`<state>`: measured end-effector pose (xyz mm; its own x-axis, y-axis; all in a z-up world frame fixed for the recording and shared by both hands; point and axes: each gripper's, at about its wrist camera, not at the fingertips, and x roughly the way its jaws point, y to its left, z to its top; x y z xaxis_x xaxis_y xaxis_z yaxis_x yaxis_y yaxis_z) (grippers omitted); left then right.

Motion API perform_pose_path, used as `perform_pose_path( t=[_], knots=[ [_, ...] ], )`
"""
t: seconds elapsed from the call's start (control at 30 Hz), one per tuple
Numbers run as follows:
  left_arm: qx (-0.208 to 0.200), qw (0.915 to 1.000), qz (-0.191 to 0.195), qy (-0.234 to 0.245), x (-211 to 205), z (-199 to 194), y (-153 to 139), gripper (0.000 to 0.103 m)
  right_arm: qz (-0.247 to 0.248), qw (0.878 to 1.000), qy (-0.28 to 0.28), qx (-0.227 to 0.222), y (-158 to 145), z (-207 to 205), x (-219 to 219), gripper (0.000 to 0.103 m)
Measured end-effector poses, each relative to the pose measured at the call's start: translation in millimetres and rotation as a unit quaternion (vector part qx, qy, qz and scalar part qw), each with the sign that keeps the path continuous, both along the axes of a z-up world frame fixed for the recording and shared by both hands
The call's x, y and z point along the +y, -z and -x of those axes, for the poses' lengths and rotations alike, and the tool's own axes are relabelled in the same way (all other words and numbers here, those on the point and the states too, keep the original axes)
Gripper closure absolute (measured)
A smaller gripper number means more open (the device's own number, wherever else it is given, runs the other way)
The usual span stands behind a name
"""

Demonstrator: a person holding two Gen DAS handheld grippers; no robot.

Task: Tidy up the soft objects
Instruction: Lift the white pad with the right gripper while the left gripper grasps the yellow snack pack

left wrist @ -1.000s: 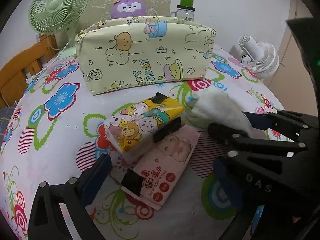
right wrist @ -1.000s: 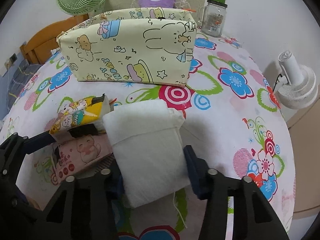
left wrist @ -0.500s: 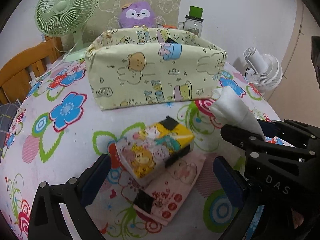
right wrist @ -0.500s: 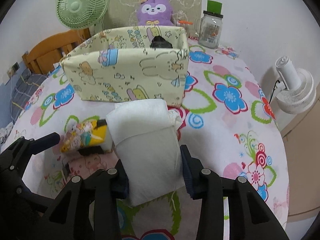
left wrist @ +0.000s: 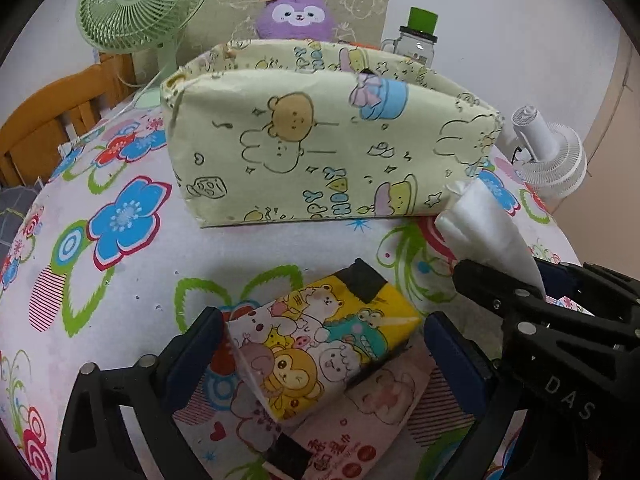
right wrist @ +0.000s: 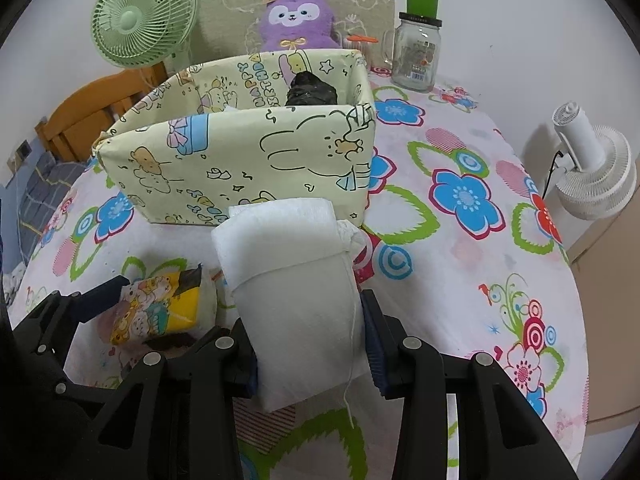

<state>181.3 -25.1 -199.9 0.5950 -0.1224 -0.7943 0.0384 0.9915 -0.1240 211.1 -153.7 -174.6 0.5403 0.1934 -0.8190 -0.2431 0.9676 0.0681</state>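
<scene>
A yellow cartoon-print tissue pack [left wrist: 324, 344] lies on a pink wet-wipe pack [left wrist: 368, 432] on the flowered tablecloth. My left gripper [left wrist: 322, 324] straddles the yellow pack; its jaws are closing, and the pads do not visibly press on it. My right gripper [right wrist: 306, 328] is shut on a white soft pouch [right wrist: 292, 272] and holds it above the table, in front of the cream cartoon-print fabric box [right wrist: 240, 160]. A dark bundle [right wrist: 310, 90] sits inside the box at its far side. In the left wrist view the pouch [left wrist: 484, 228] shows at the right.
Behind the box stand a green fan [right wrist: 144, 12], a purple plush toy [right wrist: 298, 16] and a glass jar with a green lid [right wrist: 418, 52]. A white fan [right wrist: 592, 172] sits off the table's right edge. A wooden chair [left wrist: 44, 120] is at the left.
Both grippers have moved forward towards the box. The right one has lifted the white pouch off the table. The left one has come down around the yellow tissue pack.
</scene>
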Motion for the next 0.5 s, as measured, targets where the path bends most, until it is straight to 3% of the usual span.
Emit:
perform_pose_path(
  t=[0.07,0.2,0.5],
  knots=[
    [0.007,1.0000,0.004,-0.004,1.7,-2.6,3.0,0.015,0.000,1.000,-0.001,0.004,2.3,-2.7,2.3,0.060],
    [0.003,0.9999,-0.004,-0.015,2.7,-1.0,3.8,0.018,0.001,1.000,-0.006,0.007,4.7,-5.3,5.7,0.059],
    [-0.006,0.9999,-0.008,-0.008,-1.3,4.8,-4.8,0.018,-0.004,1.000,-0.002,0.000,-3.9,0.7,2.6,0.060]
  ],
)
